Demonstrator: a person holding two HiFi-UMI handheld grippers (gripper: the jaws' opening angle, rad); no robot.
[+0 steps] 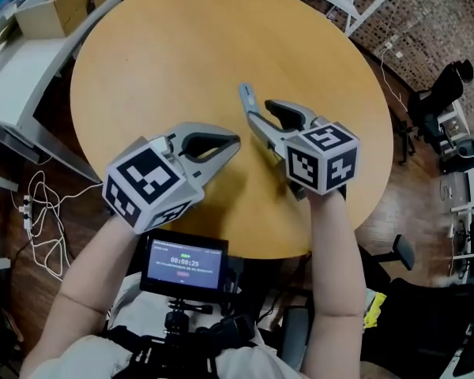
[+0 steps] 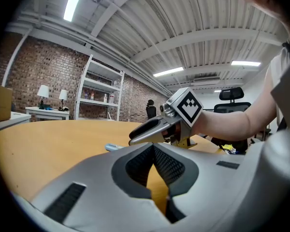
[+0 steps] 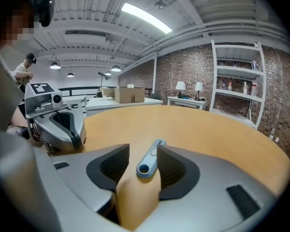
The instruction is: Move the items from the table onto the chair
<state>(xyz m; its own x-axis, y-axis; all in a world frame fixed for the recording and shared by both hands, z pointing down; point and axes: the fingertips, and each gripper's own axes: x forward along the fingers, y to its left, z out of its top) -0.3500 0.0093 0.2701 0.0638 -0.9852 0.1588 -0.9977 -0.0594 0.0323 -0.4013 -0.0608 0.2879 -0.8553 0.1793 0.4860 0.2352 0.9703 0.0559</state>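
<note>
A flat blue-grey tool (image 1: 250, 106) with a round hole at one end lies on the round wooden table (image 1: 166, 61). My right gripper (image 1: 268, 119) stands open over its near end. In the right gripper view the tool (image 3: 148, 160) lies on the wood between the two dark pads, closer to the right-hand one, and no pad presses on it. My left gripper (image 1: 235, 140) hovers to the left of the tool, shut with nothing in it. The left gripper view shows its tips meeting (image 2: 153, 147), and past them the tool (image 2: 111, 147) and the right gripper (image 2: 157, 129).
A cardboard box (image 1: 63, 5) sits on a white desk (image 1: 16, 77) at the far left. Cables (image 1: 43, 212) lie on the floor beside it. Black office chairs stand to the right (image 1: 450, 85) and near right (image 1: 399, 251). A small screen (image 1: 183, 265) hangs at the person's chest.
</note>
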